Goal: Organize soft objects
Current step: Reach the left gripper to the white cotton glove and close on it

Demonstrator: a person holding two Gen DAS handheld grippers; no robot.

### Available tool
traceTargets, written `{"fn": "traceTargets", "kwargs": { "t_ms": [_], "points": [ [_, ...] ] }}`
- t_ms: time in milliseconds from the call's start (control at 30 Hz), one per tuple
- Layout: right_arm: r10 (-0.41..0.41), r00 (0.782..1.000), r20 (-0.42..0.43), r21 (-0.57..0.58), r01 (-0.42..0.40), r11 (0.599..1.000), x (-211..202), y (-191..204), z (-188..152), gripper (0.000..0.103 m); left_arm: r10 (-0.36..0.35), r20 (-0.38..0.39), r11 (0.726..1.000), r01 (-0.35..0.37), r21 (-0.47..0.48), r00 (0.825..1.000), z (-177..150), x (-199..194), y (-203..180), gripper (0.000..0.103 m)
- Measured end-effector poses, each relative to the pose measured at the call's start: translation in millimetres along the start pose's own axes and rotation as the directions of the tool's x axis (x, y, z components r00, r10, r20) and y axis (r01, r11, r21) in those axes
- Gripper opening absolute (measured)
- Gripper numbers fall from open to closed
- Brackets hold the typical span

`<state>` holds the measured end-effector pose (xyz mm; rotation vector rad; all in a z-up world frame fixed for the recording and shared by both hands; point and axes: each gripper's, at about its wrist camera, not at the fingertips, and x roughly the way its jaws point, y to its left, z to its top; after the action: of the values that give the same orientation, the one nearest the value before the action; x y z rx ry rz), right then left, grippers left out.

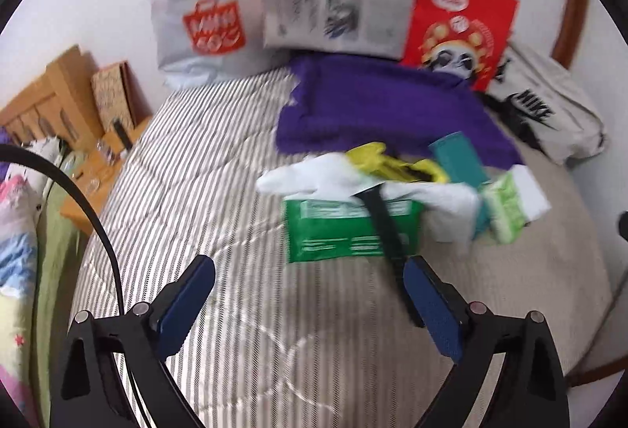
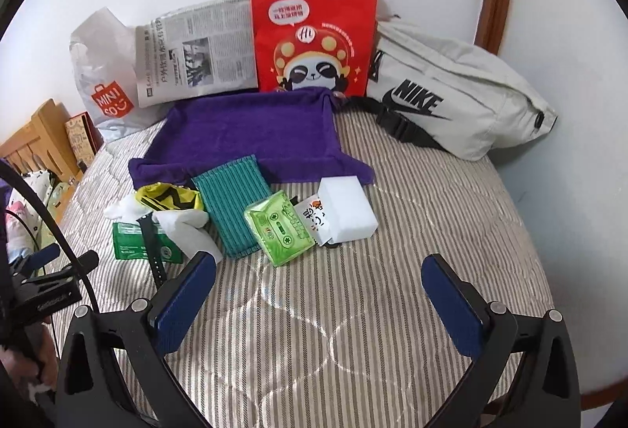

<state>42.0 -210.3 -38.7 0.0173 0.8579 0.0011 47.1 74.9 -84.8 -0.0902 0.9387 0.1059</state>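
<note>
The near part of the bed (image 2: 353,310) is bare striped quilt, open for either tool to pass. Farther in, a cluster blocks the middle: green packet (image 2: 129,239), watch strap (image 2: 151,247), white cloth (image 2: 188,227), teal ribbed pouch (image 2: 231,200), light green tissue pack (image 2: 280,227) and white box (image 2: 347,208), touching or overlapping. Behind lies a purple towel (image 2: 251,129). Along the wall, a plastic bag (image 2: 98,74), newspaper (image 2: 196,47), red paper bag (image 2: 314,35) and grey sling bag (image 2: 451,90) close off the back. Bare quilt runs right of the cluster.
</note>
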Motion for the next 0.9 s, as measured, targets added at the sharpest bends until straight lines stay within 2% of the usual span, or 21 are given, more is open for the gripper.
{"fn": "traceTargets", "kwargs": {
  "t_ms": [267,467,567,667,767,900],
  "points": [
    [0.017,0.999,-0.047,-0.015,-0.018,1.000,38.8,4.1,5.2,0.103,-0.010,-0.010,1.000,0.010,-0.027,1.000,15.5,43.9,17.8,0.095],
    [0.025,0.996,-0.088,-0.034,-0.028,0.999,65.1,12.1,11.8,0.103,-0.014,-0.024,1.000,0.014,-0.002,1.000,42.1,70.0,14.1,0.095],
    [0.016,0.995,-0.099,-0.049,-0.021,0.999,75.1,15.5,15.2,0.103,-0.037,-0.064,0.999,0.038,0.007,0.997,51.0,90.3,10.2,0.095],
    [0.014,0.993,-0.114,-0.046,-0.019,0.999,86.0,16.6,19.6,0.103,-0.042,-0.086,0.999,0.045,0.030,0.995,53.7,103.8,4.3,0.095],
    [0.054,0.989,-0.140,-0.021,-0.057,0.998,96.5,15.5,23.3,0.103,-0.062,-0.101,0.997,0.066,0.038,0.993,55.2,113.1,-1.7,0.091],
    [0.041,0.987,-0.155,-0.021,-0.045,0.999,110.2,18.9,26.8,0.103,-0.042,-0.097,0.996,0.050,0.076,0.994,53.3,119.8,-9.0,0.088]
  ]
}}
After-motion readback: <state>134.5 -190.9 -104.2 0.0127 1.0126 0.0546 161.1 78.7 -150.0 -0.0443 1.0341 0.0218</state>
